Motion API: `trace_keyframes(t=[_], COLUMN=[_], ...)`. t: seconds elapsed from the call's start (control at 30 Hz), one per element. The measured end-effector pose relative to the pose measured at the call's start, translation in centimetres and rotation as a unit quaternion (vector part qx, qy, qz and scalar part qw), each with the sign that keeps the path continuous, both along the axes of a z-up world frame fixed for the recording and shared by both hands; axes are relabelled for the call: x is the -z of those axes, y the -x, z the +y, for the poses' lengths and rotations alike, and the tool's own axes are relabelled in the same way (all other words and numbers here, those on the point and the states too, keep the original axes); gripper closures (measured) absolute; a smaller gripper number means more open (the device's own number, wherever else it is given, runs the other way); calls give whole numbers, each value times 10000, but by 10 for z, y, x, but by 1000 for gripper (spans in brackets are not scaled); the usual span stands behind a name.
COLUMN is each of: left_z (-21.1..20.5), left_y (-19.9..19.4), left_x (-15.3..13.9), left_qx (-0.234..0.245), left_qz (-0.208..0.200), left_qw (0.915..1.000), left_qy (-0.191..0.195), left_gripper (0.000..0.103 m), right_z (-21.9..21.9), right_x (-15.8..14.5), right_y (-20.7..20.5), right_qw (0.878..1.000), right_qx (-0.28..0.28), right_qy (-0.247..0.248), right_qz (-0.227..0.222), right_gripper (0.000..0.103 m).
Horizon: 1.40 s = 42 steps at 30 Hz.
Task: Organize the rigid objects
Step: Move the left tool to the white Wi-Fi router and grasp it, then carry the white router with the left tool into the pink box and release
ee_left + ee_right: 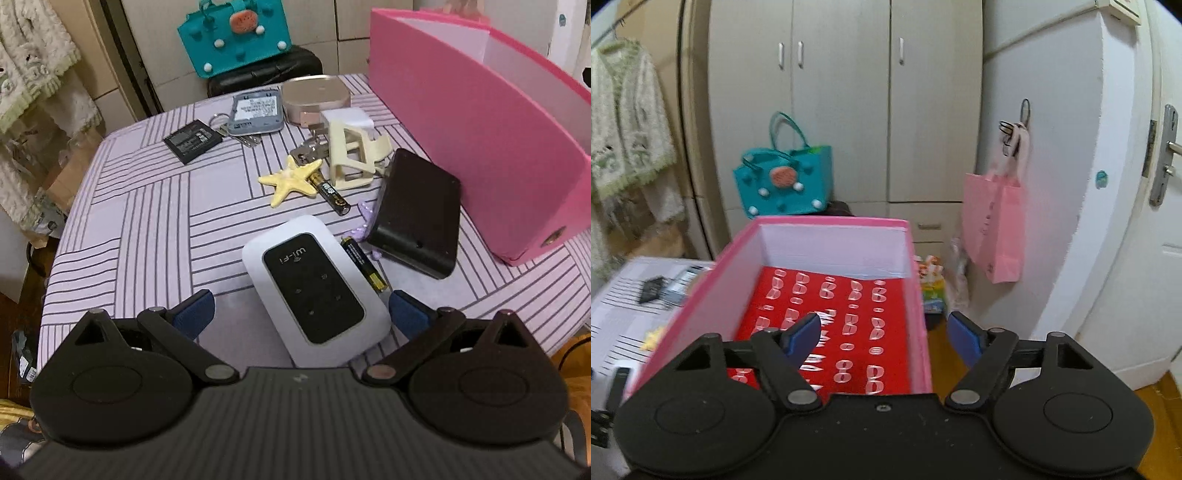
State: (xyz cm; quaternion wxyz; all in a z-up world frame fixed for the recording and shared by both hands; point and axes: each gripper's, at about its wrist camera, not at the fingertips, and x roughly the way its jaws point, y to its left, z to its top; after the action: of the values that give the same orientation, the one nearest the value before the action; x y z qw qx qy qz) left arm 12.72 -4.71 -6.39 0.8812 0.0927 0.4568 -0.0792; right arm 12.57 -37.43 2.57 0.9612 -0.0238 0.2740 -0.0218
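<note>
My left gripper point(300, 314) is open, its blue pads on either side of a white Wi-Fi router point(314, 291) that lies flat on the striped table point(147, 229). Two batteries point(364, 264) point(330, 194), a yellow starfish point(290, 179), a black box point(417, 212), a cream hair claw point(351, 155), a round gold tin point(317, 98), keys and a flat battery pack point(192, 140) lie beyond. The pink box point(480, 140) stands at the right. My right gripper point(884, 338) is open and empty above the pink box point(827, 295), whose red-lined floor holds nothing.
A teal bag point(236, 33) stands on a dark case behind the table. In the right wrist view a pink shopping bag point(993, 225) hangs on a white cabinet, with wardrobe doors behind and a door at the right. Clothes hang at the left.
</note>
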Motion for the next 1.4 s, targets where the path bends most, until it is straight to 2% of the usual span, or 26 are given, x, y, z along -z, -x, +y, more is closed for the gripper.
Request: trace_keyframes(t=[0.13,0.23,0.3,0.33,0.37,0.4,0.43,0.57,0.73,0.9,0.97,1.03,1.07,1.4], left_z=[-8,-5,2,8,13,19,24,40,43,36,35,35,35,40], left_y=[-2,-7,-12,-13,-15,-16,-18,-24,-36,-50,-54,-57,-58,-63], left_x=[3,3,1,0,-1,-2,-4,-5,-6,-5,-4,-4,-5,-6], left_qx=[147,242,313,333,353,386,381,279,276,322,321,382,424,442], left_qz=[-76,64,231,308,358,407,456,431,544,577,550,526,514,472], left_qw=[9994,9993,9991,9989,9987,9984,9982,9987,9980,9975,9977,9977,9977,9979], left_qy=[-318,-275,-149,-87,-32,49,112,-22,-134,-238,-236,-188,-131,24], left_gripper=[1,1,10,13,24,35,37,44,43,29,28,37,45,46], right_z=[-9,-18,-23,-25,-27,-28,-29,-28,-26,-27,-26,-25,-25,-26], right_x=[5,9,12,13,13,13,12,12,14,19,20,20,19,18], right_y=[-15,-30,-39,-42,-45,-45,-47,-50,-60,-70,-72,-72,-72,-72], right_qw=[9996,9980,9960,9946,9930,9929,9927,9907,9884,9863,9862,9866,9869,9880], right_qx=[16,38,-55,-139,-212,-192,-193,-232,-145,-93,-86,-96,-96,-141], right_qy=[-10,-161,-213,-288,-398,-380,-347,-293,-221,-311,-307,-235,-201,-121], right_qz=[277,612,868,988,1088,1107,1143,1311,1496,1619,1625,1610,1596,1532], right_gripper=[23,27,62,69,81,87,89,90,90,86,86,88,89,92])
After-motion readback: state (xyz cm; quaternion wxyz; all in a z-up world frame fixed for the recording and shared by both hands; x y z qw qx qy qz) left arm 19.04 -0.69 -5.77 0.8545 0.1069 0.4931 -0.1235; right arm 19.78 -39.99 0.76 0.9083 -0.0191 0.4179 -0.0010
